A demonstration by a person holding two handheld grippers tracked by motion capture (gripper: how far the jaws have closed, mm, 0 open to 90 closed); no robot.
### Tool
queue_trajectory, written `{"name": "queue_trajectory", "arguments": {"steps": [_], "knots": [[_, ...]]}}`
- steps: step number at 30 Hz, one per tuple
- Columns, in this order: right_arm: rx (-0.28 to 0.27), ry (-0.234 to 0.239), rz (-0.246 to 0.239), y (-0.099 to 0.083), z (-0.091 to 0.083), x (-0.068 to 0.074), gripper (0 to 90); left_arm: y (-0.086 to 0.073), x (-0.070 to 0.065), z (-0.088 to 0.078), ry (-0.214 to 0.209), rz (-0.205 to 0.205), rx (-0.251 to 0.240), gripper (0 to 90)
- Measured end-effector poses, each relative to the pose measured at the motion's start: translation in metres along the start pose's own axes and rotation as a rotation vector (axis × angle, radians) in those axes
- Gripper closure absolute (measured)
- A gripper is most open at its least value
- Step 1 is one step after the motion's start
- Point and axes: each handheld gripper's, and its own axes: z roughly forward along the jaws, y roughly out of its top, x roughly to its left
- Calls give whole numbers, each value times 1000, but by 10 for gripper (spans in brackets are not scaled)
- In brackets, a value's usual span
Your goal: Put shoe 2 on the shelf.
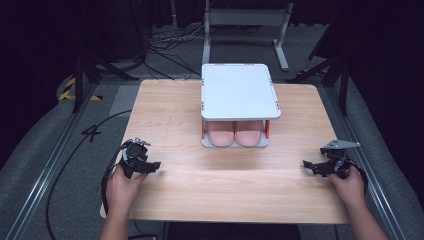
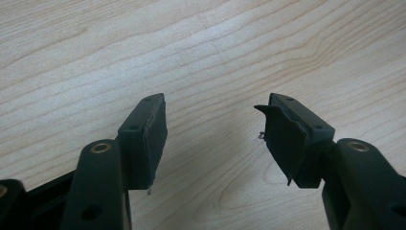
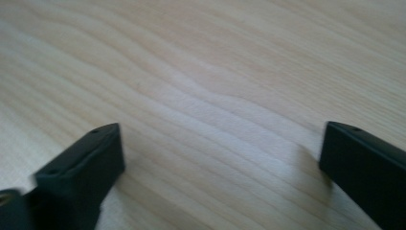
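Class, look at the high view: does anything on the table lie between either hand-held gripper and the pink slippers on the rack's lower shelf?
Nothing visible. Bare table lies between the left hand-held gripper, the right hand-held gripper and the pink slippers; the rack is open in front.

This looks like a lab or recording studio set up for data capture rather than a home. A lone light wooden table stands on grey carpeted floor, ringed by dark curtained surroundings, with black tripod legs at both sides and yellow-and-black hazard tape on the floor. Loose cables trail across the floor behind the table, near a grey metal stand.
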Motion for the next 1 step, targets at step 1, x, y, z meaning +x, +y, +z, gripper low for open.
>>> {"name": "queue_trajectory", "arguments": {"steps": [1], "knots": [[-1, 4, -7, 0, 0, 0, 0, 0, 0, 0, 0, -2, -1, 405]]}}
